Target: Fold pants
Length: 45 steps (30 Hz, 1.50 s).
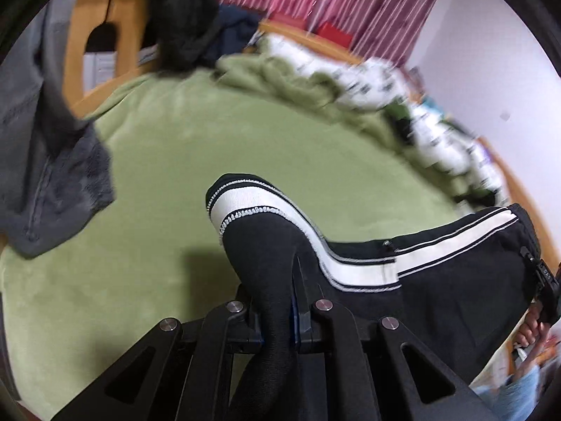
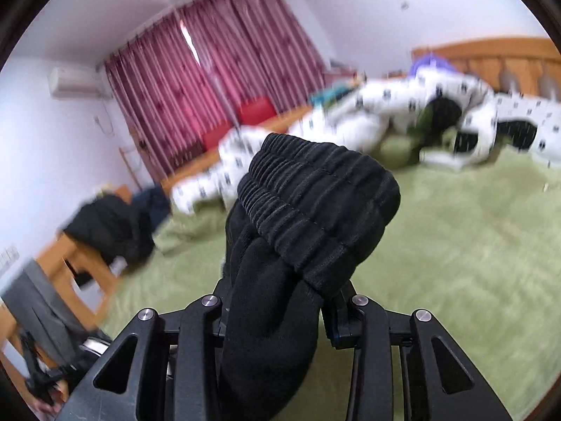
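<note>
Black pants (image 1: 448, 273) with white side stripes hang lifted above a green bed cover (image 1: 245, 140). My left gripper (image 1: 296, 273) is shut on a leg cuff; the striped hem (image 1: 245, 203) folds over its fingers. Across the left wrist view the leg stretches to the right edge, where the other gripper (image 1: 547, 291) and a hand show. In the right wrist view my right gripper (image 2: 280, 280) is shut on the pants' thick elastic waistband (image 2: 315, 207), which bunches above the fingers and hides their tips. Black cloth hangs down between the jaws.
A white patterned quilt (image 2: 368, 112) is heaped along the bed's far side. Dark clothes (image 2: 112, 224) lie on a wooden chair (image 2: 66, 270) at the left. A grey garment (image 1: 45, 161) hangs at the left. Red curtains (image 2: 217, 70) and a wooden headboard (image 2: 491, 56) stand behind.
</note>
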Each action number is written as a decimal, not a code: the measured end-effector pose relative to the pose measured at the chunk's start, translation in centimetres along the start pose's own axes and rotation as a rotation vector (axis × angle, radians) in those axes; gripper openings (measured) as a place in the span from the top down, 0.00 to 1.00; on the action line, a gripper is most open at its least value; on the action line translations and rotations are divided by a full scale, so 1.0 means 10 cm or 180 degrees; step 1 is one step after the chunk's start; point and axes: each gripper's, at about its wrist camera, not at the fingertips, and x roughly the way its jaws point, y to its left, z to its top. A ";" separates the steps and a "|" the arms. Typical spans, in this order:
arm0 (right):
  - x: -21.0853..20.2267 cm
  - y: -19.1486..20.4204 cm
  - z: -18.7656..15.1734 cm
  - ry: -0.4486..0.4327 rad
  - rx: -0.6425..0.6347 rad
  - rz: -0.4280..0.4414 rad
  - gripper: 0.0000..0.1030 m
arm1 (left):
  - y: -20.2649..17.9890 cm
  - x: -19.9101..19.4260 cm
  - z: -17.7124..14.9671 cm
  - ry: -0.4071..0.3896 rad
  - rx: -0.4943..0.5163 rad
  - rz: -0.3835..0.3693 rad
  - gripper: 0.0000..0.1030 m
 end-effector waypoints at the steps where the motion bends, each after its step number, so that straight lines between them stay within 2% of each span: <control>1: 0.17 -0.06 -0.15 0.0135 -0.0078 -0.0064 0.65 | 0.11 0.15 -0.10 0.0077 -0.0007 0.0119 0.90; 3: 0.51 -0.26 -0.46 0.0427 -0.0283 -0.0415 0.65 | 0.23 0.35 -0.25 0.0144 -0.0001 0.0315 0.87; 4: 0.68 -0.40 -0.60 0.0649 -0.0346 -0.0646 0.64 | 0.31 0.41 -0.34 0.0164 0.0011 0.0396 0.79; 6: 0.88 -0.65 -0.74 0.0971 -0.0322 -0.0901 0.58 | 0.40 0.49 -0.43 0.0226 -0.0010 0.0509 0.68; 7: 0.92 -0.81 -0.80 0.1106 -0.0200 -0.0875 0.56 | 0.39 0.48 -0.43 0.0228 0.0011 0.0552 0.62; 10: 0.83 -1.07 -0.81 0.1297 0.0161 -0.0617 0.51 | 0.29 0.29 -0.39 0.0078 0.0251 0.0804 0.58; 11: 0.77 -1.10 -0.80 0.1322 0.0185 -0.0595 0.50 | 0.23 0.21 -0.41 0.0018 0.0298 0.0773 0.54; 12: 0.71 -1.09 -0.79 0.1330 0.0165 -0.0587 0.49 | 0.18 0.15 -0.40 -0.0038 0.0316 0.0688 0.43; 13: 0.59 -1.06 -0.79 0.1313 0.0085 -0.0663 0.49 | 0.12 0.10 -0.40 -0.0091 0.0318 0.0590 0.38; 16: 0.27 -0.83 -0.80 0.1122 -0.0342 -0.0890 0.48 | -0.09 0.11 -0.45 -0.0175 0.0341 0.0234 0.34; 18: 0.09 -0.68 -0.78 0.0938 -0.0607 -0.0927 0.41 | -0.19 0.35 -0.62 0.0055 0.0184 0.0108 0.33; 19: 0.01 -0.56 -0.79 0.0871 -0.0733 -0.0896 0.40 | -0.26 0.53 -0.78 0.0296 0.0102 0.0008 0.34; 20: -0.03 -0.49 -0.78 0.0832 -0.0816 -0.0842 0.39 | -0.34 0.62 -0.93 0.0374 0.0133 0.0033 0.34; 22: -0.10 -0.27 -0.83 0.0745 -0.0981 -0.0710 0.36 | -0.62 0.55 -1.22 0.0068 0.0500 0.0365 0.33; 23: -0.12 -0.18 -0.88 0.0704 -0.1029 -0.0618 0.34 | -0.78 0.48 -1.37 0.0042 0.0717 0.0320 0.31; 24: -0.09 -0.10 -0.91 0.0683 -0.1056 -0.0533 0.31 | -0.85 0.41 -1.45 0.0037 0.0763 0.0221 0.31; 25: -0.07 -0.01 -0.99 0.0677 -0.1109 -0.0414 0.31 | -0.90 0.31 -1.52 0.0011 0.0739 0.0038 0.28; 29: 0.13 0.18 -1.40 0.0859 -0.1485 -0.0193 0.31 | -0.86 0.03 -1.64 -0.0099 0.0441 -0.0299 0.27; 30: 0.23 0.18 -1.54 0.0973 -0.1595 -0.0169 0.31 | -0.85 -0.01 -1.65 -0.0129 0.0397 -0.0313 0.27; 32: 0.51 0.08 -1.86 0.1420 -0.1714 -0.0365 0.32 | -0.82 -0.09 -1.69 -0.0193 0.0379 -0.0250 0.27; 33: 0.52 0.04 -1.91 0.1450 -0.1691 -0.0350 0.32 | -0.80 -0.15 -1.72 -0.0234 0.0386 -0.0158 0.27; 34: 0.44 0.03 -1.90 0.1327 -0.1679 -0.0324 0.31 | -0.78 -0.21 -1.77 -0.0285 0.0370 -0.0070 0.27; 36: 0.37 0.05 -1.82 0.1380 -0.1697 -0.0277 0.31 | -0.66 -0.30 -1.84 -0.0357 0.0265 -0.0003 0.27; 45: 0.09 -0.16 -1.65 0.1062 -0.1058 -0.0347 0.31 | 0.13 -0.52 -2.05 -0.0395 -0.0684 -0.0187 0.27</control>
